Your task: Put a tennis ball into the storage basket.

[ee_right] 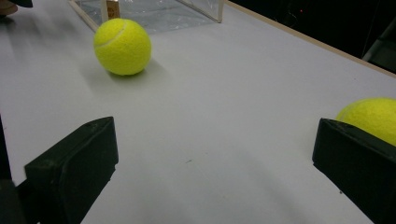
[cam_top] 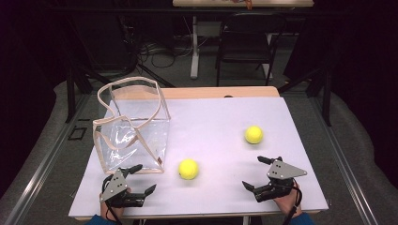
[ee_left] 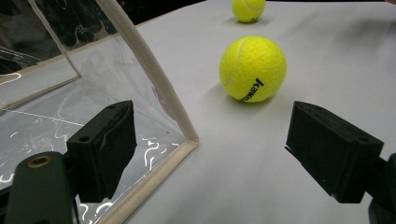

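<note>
Each claw, left (cam_top: 139, 179) and right (cam_top: 257, 172), spread empty near two tennis balls (cam_top: 188, 168).

Two yellow tennis balls (cam_top: 188, 169) (cam_top: 254, 134) lie on a white table (cam_top: 220, 117) beside a clear bag (cam_top: 131, 129) with beige trim.

You are looking at two yellow tennis balls lying on the white bench (cam_top: 225, 117). The near ball (cam_top: 188, 168) is sitting just beside the clear bag (cam_top: 131, 136), which is standing upright and open with tan trim. The far ball (cam_top: 254, 134) is resting well apart.
</note>
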### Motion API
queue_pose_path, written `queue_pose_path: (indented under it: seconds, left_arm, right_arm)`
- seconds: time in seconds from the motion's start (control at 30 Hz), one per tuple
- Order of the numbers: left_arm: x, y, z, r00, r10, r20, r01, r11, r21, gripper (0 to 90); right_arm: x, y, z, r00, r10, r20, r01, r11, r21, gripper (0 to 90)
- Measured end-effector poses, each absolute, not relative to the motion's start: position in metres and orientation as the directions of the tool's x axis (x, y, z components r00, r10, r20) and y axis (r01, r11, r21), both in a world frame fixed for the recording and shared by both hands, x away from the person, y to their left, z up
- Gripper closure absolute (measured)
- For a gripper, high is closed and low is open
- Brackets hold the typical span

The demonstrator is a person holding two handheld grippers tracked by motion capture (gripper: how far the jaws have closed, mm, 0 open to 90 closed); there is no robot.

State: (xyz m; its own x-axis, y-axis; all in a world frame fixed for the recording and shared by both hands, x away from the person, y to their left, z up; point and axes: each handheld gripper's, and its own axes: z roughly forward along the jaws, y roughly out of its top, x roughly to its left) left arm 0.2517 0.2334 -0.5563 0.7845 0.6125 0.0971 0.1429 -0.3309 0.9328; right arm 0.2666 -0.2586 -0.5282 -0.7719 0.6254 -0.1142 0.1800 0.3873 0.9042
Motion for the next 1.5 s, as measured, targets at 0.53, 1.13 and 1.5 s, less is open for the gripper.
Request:
queue_pose_path:
  seconds: [0.53,1.13,1.5]
  left_arm:
    - [0.251,0.233,-0.556,0.786,0.610,0.099,0.139,-0.330,0.934,15.8]
    - [0.251,0.232,-0.557,0.790,0.606,0.096,0.139,-0.329,0.934,15.9]
    - [0.251,0.232,-0.556,0.792,0.603,0.101,0.133,-0.331,0.934,15.8]
  right_arm:
    - [0.270,-0.252,-0.525,-0.782,0.614,-0.104,0.196,0.402,0.894,0.0]
    - [0.283,-0.223,-0.521,-0.812,0.578,-0.085,0.235,0.457,0.858,0.0]
    - [0.291,-0.208,-0.514,-0.824,0.561,-0.080,0.234,0.465,0.854,0.0]
